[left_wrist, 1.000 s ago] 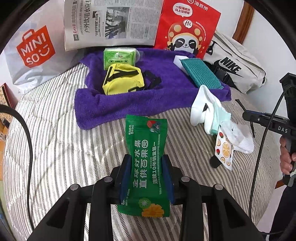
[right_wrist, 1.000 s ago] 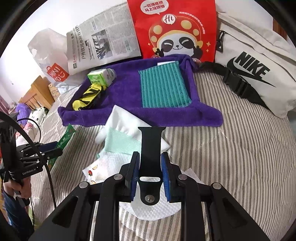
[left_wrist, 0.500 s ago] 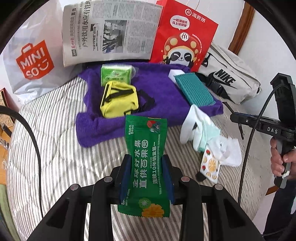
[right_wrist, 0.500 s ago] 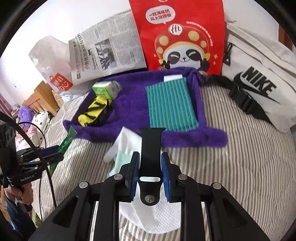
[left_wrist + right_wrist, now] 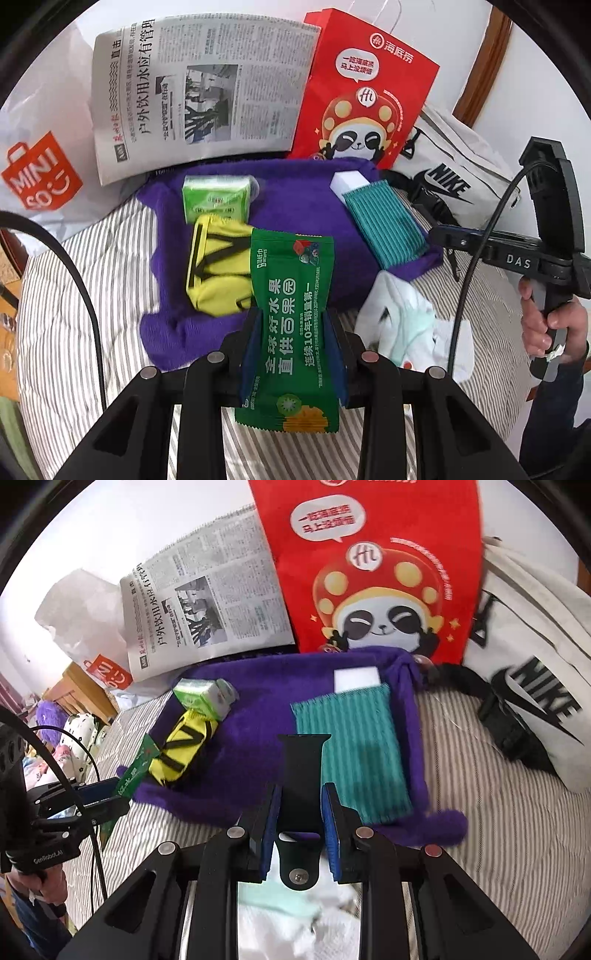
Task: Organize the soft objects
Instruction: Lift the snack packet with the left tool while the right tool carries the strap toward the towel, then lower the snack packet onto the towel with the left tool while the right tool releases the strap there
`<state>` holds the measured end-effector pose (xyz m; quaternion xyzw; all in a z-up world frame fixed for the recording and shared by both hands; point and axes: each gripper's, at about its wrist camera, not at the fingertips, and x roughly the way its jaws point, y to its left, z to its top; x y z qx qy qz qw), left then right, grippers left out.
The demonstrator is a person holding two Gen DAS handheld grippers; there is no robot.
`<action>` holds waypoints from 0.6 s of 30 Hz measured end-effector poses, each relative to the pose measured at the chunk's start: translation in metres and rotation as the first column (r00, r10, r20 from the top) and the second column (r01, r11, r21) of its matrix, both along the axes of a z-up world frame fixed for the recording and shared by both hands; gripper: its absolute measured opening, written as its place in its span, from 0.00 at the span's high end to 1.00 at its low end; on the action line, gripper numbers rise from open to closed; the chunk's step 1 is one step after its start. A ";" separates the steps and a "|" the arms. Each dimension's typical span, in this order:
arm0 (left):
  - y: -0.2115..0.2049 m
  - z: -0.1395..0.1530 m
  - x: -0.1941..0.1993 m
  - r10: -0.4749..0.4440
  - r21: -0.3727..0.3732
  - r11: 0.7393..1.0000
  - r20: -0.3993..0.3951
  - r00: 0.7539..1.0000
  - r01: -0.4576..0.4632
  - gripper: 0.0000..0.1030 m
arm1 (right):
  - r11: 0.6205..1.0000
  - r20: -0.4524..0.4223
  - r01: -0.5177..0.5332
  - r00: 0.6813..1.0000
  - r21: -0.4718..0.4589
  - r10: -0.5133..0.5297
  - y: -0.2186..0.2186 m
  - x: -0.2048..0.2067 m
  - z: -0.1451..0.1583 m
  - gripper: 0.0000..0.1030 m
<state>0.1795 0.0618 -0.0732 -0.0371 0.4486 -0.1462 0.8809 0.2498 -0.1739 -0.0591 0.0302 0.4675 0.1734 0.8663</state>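
Both tongs loaded, hovering over the bed

Left tongs (image 5: 292,345) are pinched on the green wipes packet (image 5: 291,314) at mid-length; looks light, crinkly and slippery, so hold its flat middle. Right tongs (image 5: 298,814) are clamped on a black watch strap (image 5: 301,775), bendy rubber. Purple towel (image 5: 255,698) lies at 12 o'clock, socks (image 5: 402,325) at 3.
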 end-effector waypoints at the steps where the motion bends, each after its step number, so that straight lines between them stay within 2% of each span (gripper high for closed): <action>1: 0.001 0.001 0.004 0.000 -0.001 1.000 0.000 1.000 0.000 0.69 | 1.000 -0.003 -0.008 1.000 0.002 0.008 0.005 0.005 -0.001 0.77; 8: 0.019 -0.004 0.021 0.038 0.008 0.999 -0.013 0.999 -0.038 0.69 | 0.999 -0.042 -0.038 0.998 -0.010 0.038 0.036 0.041 -0.015 0.77; 13: 0.033 -0.007 0.027 0.068 0.001 0.998 -0.018 0.997 -0.068 0.69 | 0.994 -0.070 -0.077 0.995 -0.073 0.072 0.061 0.057 -0.033 0.77; 18: 0.043 -0.008 0.029 0.075 -0.005 0.997 -0.017 0.997 -0.075 0.69 | 0.989 -0.117 -0.078 0.991 -0.126 0.064 0.068 0.063 -0.054 0.77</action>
